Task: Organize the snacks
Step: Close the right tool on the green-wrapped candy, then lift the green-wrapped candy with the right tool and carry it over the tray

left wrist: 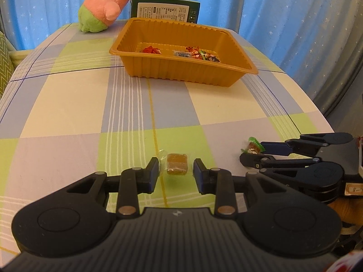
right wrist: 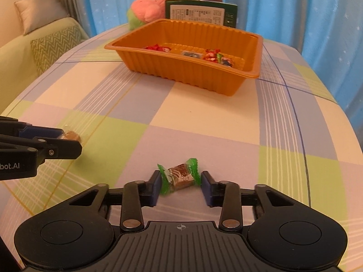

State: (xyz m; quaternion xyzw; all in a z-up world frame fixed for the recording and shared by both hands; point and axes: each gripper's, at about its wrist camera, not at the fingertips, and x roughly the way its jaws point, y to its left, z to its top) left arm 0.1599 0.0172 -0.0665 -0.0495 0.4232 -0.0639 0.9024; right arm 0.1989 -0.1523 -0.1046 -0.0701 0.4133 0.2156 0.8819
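A brown candy in clear wrap [left wrist: 177, 163] lies on the checked tablecloth between the open fingers of my left gripper [left wrist: 175, 169]; it also shows in the right wrist view [right wrist: 72, 135]. A brown candy with green twisted ends [right wrist: 180, 175] lies between the open fingers of my right gripper [right wrist: 181, 181]; it also shows in the left wrist view [left wrist: 253, 147]. Neither candy is squeezed. An orange plastic tray [left wrist: 181, 72] [right wrist: 188, 77] stands further back and holds several wrapped candies.
Behind the tray stand a green box [left wrist: 164, 11] and a pink and green plush toy [left wrist: 102, 11], with a white plush on the box. Blue curtains hang behind. A sofa with cushions [right wrist: 40, 45] stands left of the table. The table edge falls away at the right.
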